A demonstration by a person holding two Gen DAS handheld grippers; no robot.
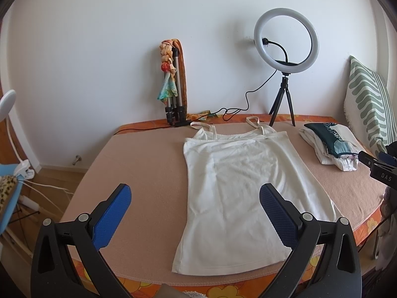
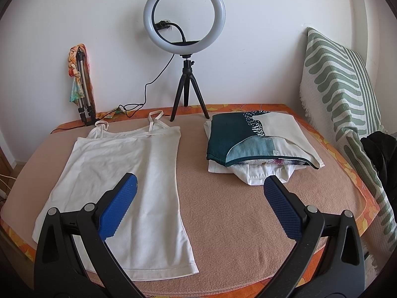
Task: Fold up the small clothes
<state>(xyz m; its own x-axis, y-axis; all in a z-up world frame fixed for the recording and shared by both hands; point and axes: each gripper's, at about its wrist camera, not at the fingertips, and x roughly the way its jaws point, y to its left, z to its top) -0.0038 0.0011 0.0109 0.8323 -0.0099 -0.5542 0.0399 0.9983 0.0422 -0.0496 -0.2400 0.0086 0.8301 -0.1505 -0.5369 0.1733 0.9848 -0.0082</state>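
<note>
A white strappy top [image 1: 238,186] lies flat and spread out on the pink-covered bed [image 1: 144,173], straps toward the wall, hem toward me. It also shows in the right wrist view [image 2: 119,173]. My left gripper [image 1: 194,191] is open and empty, held above the hem end of the top. My right gripper [image 2: 199,183] is open and empty, above the bed just right of the top; its tip shows at the right edge of the left wrist view [image 1: 377,164].
A pile of folded clothes [image 2: 258,146] lies right of the top. A ring light on a tripod [image 2: 186,49] and a folded tripod with a scarf [image 2: 82,79] stand by the wall, with a black cable [image 2: 134,104]. A striped cushion [image 2: 347,104] leans at right.
</note>
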